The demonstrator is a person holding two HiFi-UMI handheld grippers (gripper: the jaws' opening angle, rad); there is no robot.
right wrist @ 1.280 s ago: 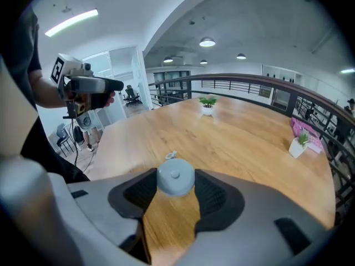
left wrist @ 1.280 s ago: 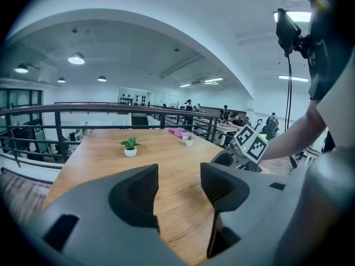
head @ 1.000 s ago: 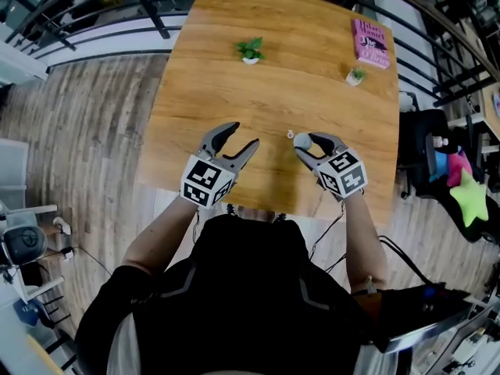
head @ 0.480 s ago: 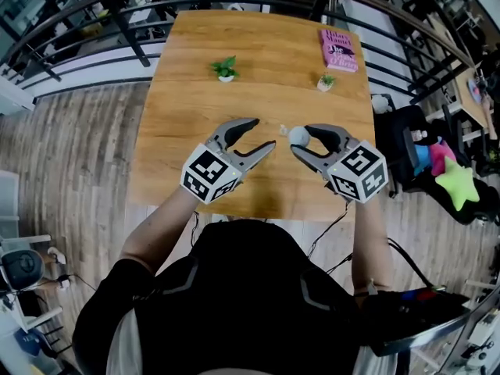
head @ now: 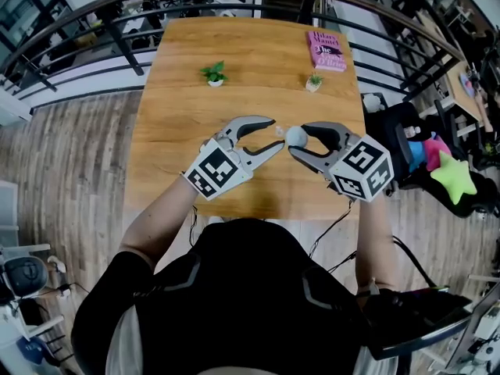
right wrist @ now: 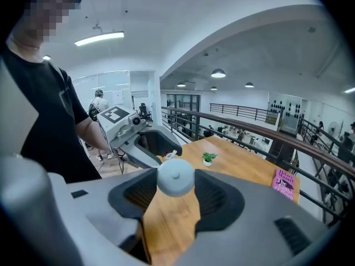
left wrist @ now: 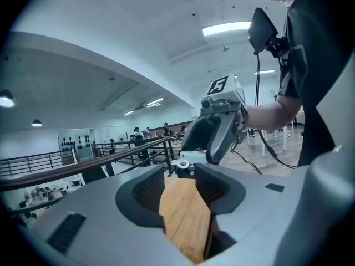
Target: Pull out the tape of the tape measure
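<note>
My right gripper (head: 298, 139) is shut on a small round grey-white tape measure (head: 296, 137), held above the wooden table (head: 172, 123). In the right gripper view the tape measure (right wrist: 176, 177) sits between the pads at the jaw tips, with its small white pull tab (right wrist: 171, 154) pointing at the left gripper (right wrist: 141, 134). My left gripper (head: 275, 132) faces it, and its jaws are closing. The ring-shaped tab (left wrist: 181, 163) lies right at their tips; the pads do not press on it. A gap with bare wood shows between the left fingers (left wrist: 145, 190).
Two small potted plants (head: 212, 73) (head: 313, 81) and a pink book (head: 326, 51) lie at the table's far end. A dark railing (head: 94, 14) curves behind the table. To the right stands a black chair with bright soft toys (head: 449, 174).
Both grippers have risen off the table and come closer together. The left gripper has moved right toward the tape measure's tab and its jaws have narrowed.
</note>
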